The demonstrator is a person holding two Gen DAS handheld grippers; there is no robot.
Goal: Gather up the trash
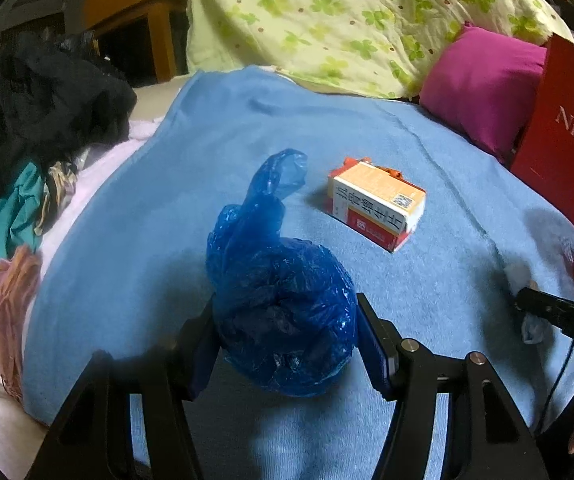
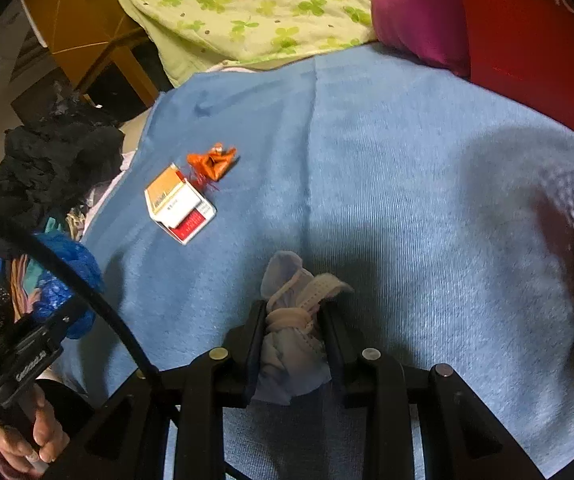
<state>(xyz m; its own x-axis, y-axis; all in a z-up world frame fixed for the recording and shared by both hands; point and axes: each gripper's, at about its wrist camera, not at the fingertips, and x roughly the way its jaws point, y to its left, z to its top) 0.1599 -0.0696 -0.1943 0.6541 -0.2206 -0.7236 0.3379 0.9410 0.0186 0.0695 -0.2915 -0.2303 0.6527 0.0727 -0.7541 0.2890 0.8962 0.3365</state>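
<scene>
Left wrist view: your left claw (image 1: 285, 336) is clenched on the blue bag (image 1: 283, 312), pads pressed into both sides of the crumpled bulk; its loose handle sticks up toward the box (image 1: 377, 206). Risk here: thin film compresses, so the bag could slide out if you lift fast or tilt, and the handle could drag across the box. The box lies just beyond the bag on the blue blanket (image 1: 167, 200), not touching it. The red bag (image 1: 563, 136) stands at the right edge, likely the drop target, though that's my guess. Right wrist view: your right claw (image 2: 293, 332) is grasping the mask (image 2: 291, 344), a knotted pale wad with a strap end poking forward. The strap is free, so it could snag on the blanket nap or on a claw finger at release. The orange wrapper (image 2: 213, 164) sits just behind the box, still to collect; it's light and could get flicked off the bed by a passing cable or sleeve. Surface is a soft bed, so pressing down gives no firm stop. Room is dim, with a clothes pile (image 2: 51, 160) on the left, a green quilt (image 2: 247, 8) and a pink pillow (image 2: 415, 16) behind.
</scene>
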